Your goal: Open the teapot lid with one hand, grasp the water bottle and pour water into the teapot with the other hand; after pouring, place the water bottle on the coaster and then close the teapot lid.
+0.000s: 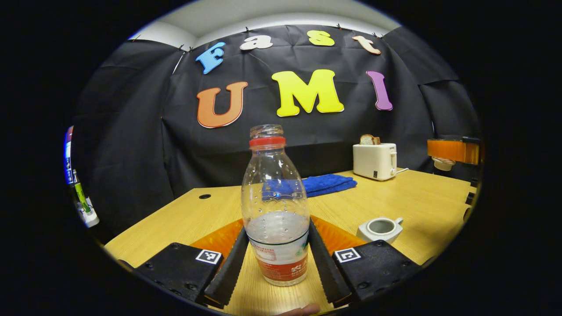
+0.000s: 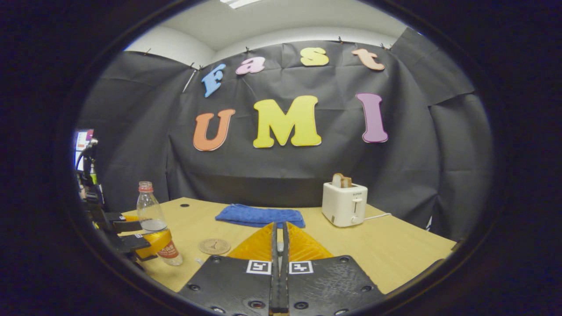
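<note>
Left claw: its 2 fingers stand on either side of the water bottle and press against its lower, labelled part, pinching it. The bottle stands upright on the tabletop, uncapped, roughly one third full. In the right gripper view the same bottle stands at the left, near the tabletop's front edge, with the left claw around it.

Teapot: on the tabletop, right of the bottle, lid off, interior visible.

Coaster: flat on the tabletop, just right of the bottle, apart from it.

Right claw: fingers pressed together; whether anything is pinched between them cannot be told.

Background: a blue towel and a toaster with bread in its slots, near the booth wall
</note>
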A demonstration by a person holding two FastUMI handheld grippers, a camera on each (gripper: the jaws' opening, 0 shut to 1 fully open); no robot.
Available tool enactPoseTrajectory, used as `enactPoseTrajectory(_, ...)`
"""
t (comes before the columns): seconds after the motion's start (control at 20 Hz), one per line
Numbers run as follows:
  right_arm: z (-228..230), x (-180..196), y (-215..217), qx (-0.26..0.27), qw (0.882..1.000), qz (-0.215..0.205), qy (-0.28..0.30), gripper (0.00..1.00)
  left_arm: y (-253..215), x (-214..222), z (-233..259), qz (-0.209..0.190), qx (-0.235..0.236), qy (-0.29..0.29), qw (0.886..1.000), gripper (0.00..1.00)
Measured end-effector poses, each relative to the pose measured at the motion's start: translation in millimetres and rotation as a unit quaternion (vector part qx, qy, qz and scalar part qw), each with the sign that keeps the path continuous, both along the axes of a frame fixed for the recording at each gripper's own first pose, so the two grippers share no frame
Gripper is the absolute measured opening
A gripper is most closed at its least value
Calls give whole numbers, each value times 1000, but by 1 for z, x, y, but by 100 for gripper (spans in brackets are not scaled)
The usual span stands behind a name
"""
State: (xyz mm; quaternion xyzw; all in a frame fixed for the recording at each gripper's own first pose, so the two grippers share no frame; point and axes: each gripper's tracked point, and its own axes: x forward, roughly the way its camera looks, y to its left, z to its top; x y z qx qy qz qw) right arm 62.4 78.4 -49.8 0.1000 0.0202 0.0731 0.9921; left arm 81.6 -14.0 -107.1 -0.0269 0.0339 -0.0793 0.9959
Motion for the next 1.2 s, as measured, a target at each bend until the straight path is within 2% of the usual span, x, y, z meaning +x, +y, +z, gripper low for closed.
enactPoseTrajectory(0.1, 2, 0, -7, 3, 1000, -3, 2, 0, 8, -3, 1, 17, 19, 10, 1000, 77)
enactPoseTrajectory(0.2, 0, 2, -18, 7, 1000, -10, 11, 0, 22, -9, 18, 47, 56, -6, 997, 77)
enactPoseTrajectory(0.3, 1, 2, -23, 10, 1000, -11, 14, 0, 23, -11, 25, 53, 83, -11, 995, 76)
enactPoseTrajectory(0.45, 3, 3, -32, 8, 1000, -14, 12, 0, 31, -13, 19, 69, 150, 16, 986, 76)
enactPoseTrajectory(0.55, 2, 4, -38, -3, 1000, -23, 10, 0, 33, -16, 13, 74, 212, 32, 974, 76)
enactPoseTrajectory(0.7, 2, 6, -43, -13, 999, -34, 8, 0, 29, -16, 7, 63, 310, 43, 948, 75)
enactPoseTrajectory(0.85, 4, 5, -45, -20, 999, -33, 2, 0, 26, -16, -2, 48, 385, 44, 921, 75)
enactPoseTrajectory(0.95, 1, 6, -43, -19, 999, -26, 8, 0, 26, -19, -2, 40, 451, 44, 890, 75)
enactPoseTrajectory(1.15, 3, 6, -44, -27, 999, -28, 3, 0, 17, -14, -1, 15, 536, 39, 843, 74)
enactPoseTrajectory(1.2, 3, 6, -45, -27, 999, -26, 4, 2, 15, -16, -4, 1, 569, 39, 821, 74)
